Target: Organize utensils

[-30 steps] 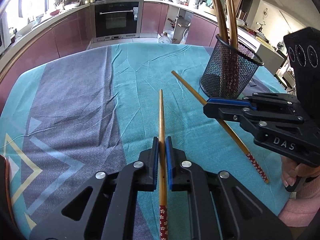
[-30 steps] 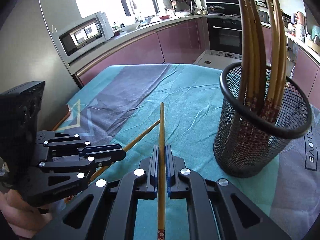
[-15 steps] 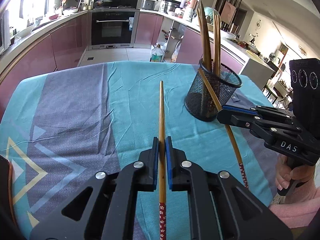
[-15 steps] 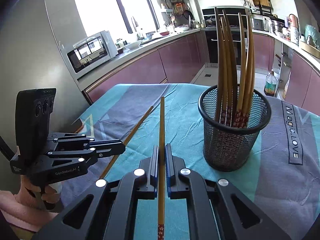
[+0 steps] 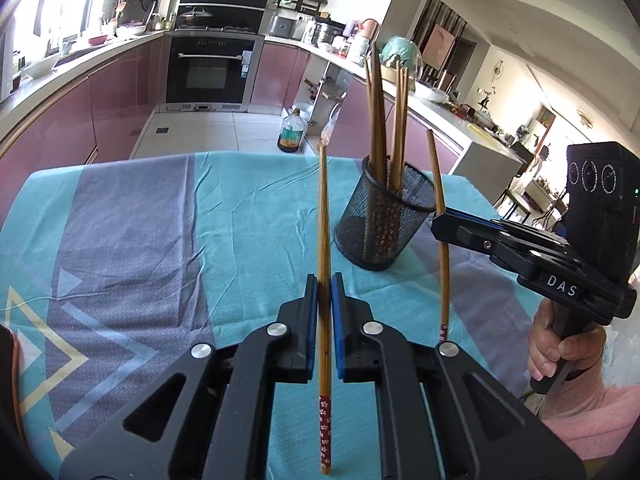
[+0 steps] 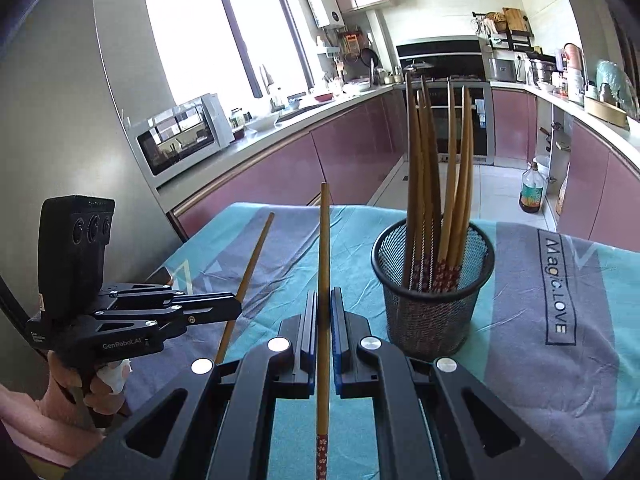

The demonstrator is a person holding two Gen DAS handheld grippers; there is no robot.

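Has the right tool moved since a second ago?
Yes. In the left wrist view the right tool has lifted its chopstick off the tablecloth, beside the mesh holder.

A wooden chopstick with a red floral end (image 5: 323, 240) is clamped between the left gripper (image 5: 325, 294)'s blue-padded fingers (image 5: 312, 304), beside a black mesh holder (image 5: 384, 220).

Your only obstacle on the table (image 5: 140, 220) is the basket (image 6: 432, 292), with its chopsticks (image 6: 424, 168) rising well above the rim. Open cloth lies to its left and in front. A phone (image 5: 6, 372) sits at the table's left edge.
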